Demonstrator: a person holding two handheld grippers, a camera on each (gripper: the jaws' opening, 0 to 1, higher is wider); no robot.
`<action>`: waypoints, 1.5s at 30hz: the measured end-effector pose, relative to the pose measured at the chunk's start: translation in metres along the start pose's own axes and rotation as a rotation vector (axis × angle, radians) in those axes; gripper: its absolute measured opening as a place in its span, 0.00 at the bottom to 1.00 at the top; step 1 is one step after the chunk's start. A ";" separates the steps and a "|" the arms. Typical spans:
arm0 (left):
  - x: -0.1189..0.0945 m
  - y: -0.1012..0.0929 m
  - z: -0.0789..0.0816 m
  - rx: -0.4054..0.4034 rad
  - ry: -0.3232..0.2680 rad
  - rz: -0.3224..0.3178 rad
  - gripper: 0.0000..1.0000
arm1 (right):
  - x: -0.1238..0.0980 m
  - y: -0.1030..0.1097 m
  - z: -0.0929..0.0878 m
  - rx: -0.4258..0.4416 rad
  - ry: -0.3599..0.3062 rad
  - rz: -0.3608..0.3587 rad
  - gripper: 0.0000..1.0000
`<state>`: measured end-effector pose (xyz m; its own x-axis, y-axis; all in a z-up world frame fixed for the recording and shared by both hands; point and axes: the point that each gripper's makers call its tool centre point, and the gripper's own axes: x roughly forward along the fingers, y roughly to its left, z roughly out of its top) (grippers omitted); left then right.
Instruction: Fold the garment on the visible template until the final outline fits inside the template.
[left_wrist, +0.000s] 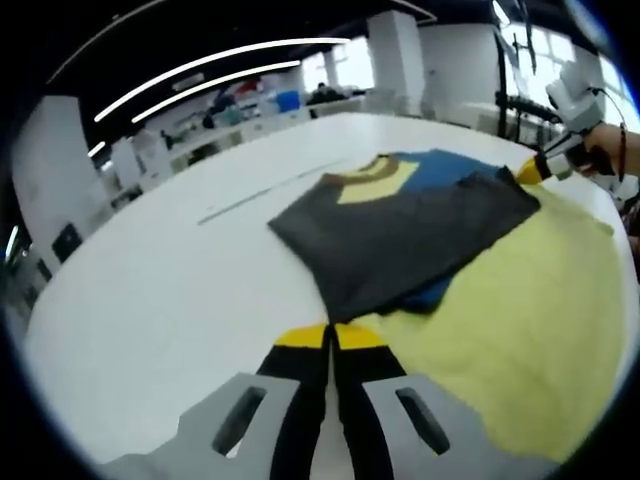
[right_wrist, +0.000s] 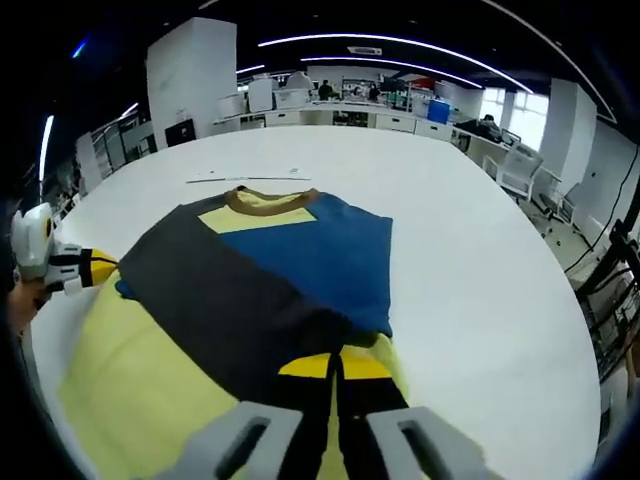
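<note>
While no writing shows, both grippers (left_wrist: 330, 335) (right_wrist: 335, 365) sit closed beside the garment (right_wrist: 270, 270).

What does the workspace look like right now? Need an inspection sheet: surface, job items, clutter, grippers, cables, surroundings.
Surface: white table, large, mostly bare.
Job's things: garment in blue, dark grey and yellow, brown collar away from the right gripper view's camera; a dark grey part lies folded across the blue. Pale yellow template lies under it, showing past its edges.
Clutter: thin pale strip on the table beyond the collar; too small to identify.
Grippers: left gripper jaws together near the garment's edge; right gripper jaws together at the garment's near edge. Whether either pinches cloth cannot be told.
Cables: nothing seen on the table.
Surroundings: open office, desks, chairs, pillars, ceiling light strips.
</note>
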<state>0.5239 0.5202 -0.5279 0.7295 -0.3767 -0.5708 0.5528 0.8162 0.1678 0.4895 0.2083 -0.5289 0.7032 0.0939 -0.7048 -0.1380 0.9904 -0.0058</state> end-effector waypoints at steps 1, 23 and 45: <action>-0.001 0.000 0.000 0.005 -0.002 0.000 0.00 | -0.001 -0.001 0.000 0.002 0.000 -0.002 0.00; 0.010 -0.015 0.001 -0.185 -0.026 -0.077 0.04 | -0.031 -0.009 -0.021 -0.008 0.029 0.039 0.19; 0.003 0.005 -0.005 -0.063 0.036 0.005 0.00 | -0.052 -0.012 -0.046 -0.021 0.088 0.069 0.31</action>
<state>0.5273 0.5250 -0.5327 0.7163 -0.3576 -0.5992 0.5224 0.8441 0.1206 0.4226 0.1865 -0.5252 0.6276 0.1518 -0.7636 -0.1994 0.9794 0.0309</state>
